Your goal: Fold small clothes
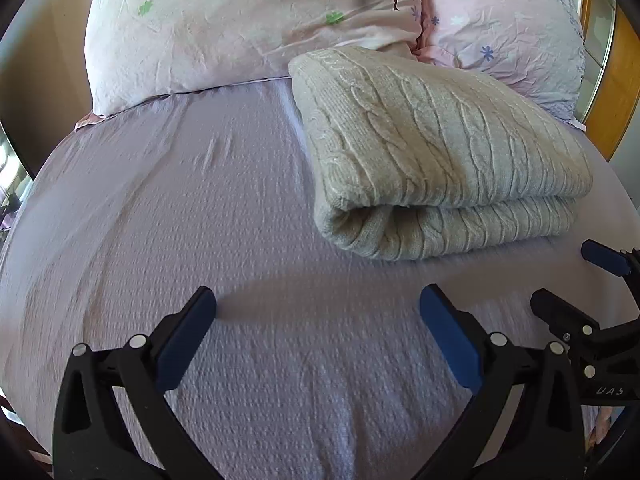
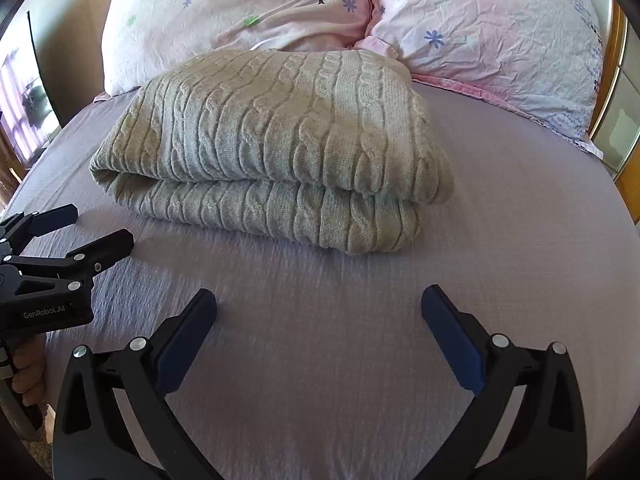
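- Bed sheet [image 1: 200,220], lavender, textured weave, covered the whole mattress and filled most of both views; light creases ran toward the left pillow.
- Left pillow [image 1: 224,28], pale pink with green and blue flower prints and a small tree print, leaned at the head of the bed.
- Right pillow [image 1: 500,36], pinker, crinkled, blue and white flowers, sat just beside the first; their inner edges touched.
- Sweater [image 2: 272,148], beige-grey cable knit, lay folded in a thick bundle on the sheet, folded edge facing the cameras, two stacked layers visible. Its far edge touched the pillows where they meet. Right wrist view had it roughly centred; left wrist view had it off to the right.
- Right gripper [image 2: 319,300] hovered over bare sheet in front of the sweater, jaws spread wide, nothing between them, blue pads facing inward. Not touching the knit.
- Left gripper [image 1: 318,300] also over bare sheet, jaws wide apart and holding nothing; sweater ahead and to its right, apart from the fingertips.
- Each gripper showed at the edge of the other's view, side by side near the sweater's front edge.
- Wooden frame [image 1: 616,92], orange-brown, visible at far right behind the pillows.
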`<state>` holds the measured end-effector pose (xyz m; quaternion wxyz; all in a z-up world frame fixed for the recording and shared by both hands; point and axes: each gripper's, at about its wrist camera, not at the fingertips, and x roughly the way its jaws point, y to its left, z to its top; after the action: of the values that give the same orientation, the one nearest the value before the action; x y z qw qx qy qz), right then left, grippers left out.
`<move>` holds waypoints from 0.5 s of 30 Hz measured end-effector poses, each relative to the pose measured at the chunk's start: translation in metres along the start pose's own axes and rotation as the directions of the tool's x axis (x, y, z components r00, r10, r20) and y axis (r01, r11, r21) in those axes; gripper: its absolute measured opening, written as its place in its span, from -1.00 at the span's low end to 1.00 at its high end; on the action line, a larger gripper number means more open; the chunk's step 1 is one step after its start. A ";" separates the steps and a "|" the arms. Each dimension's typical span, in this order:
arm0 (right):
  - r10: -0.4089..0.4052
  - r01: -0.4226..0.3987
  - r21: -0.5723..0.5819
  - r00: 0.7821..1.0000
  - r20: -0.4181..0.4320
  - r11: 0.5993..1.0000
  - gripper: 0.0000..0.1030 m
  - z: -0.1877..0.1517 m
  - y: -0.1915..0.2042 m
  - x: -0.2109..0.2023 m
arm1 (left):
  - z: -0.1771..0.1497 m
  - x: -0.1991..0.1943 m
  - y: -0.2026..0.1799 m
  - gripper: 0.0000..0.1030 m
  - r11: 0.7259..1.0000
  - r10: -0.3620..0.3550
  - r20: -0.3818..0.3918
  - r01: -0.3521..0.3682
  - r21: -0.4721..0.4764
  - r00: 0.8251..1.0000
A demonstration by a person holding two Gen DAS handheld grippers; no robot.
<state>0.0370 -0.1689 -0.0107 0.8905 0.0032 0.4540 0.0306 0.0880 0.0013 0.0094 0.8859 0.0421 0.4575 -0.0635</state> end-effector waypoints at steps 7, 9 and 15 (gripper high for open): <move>0.002 -0.002 -0.002 1.000 0.000 1.000 0.97 0.001 -0.001 -0.001 | 0.000 0.000 0.001 0.97 1.000 -0.002 0.000 0.002 0.000 1.000; 0.003 -0.003 -0.003 1.000 0.000 1.000 0.97 0.001 -0.001 -0.001 | 0.000 0.000 0.001 0.97 1.000 -0.002 0.000 0.002 0.000 1.000; -0.003 0.003 0.001 1.000 0.005 1.000 0.97 0.000 -0.001 -0.001 | -0.001 -0.001 0.000 0.97 1.000 -0.001 0.000 0.001 -0.001 1.000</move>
<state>0.0366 -0.1699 -0.0096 0.8916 0.0033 0.4519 0.0290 0.0872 0.0017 0.0095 0.8859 0.0415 0.4575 -0.0639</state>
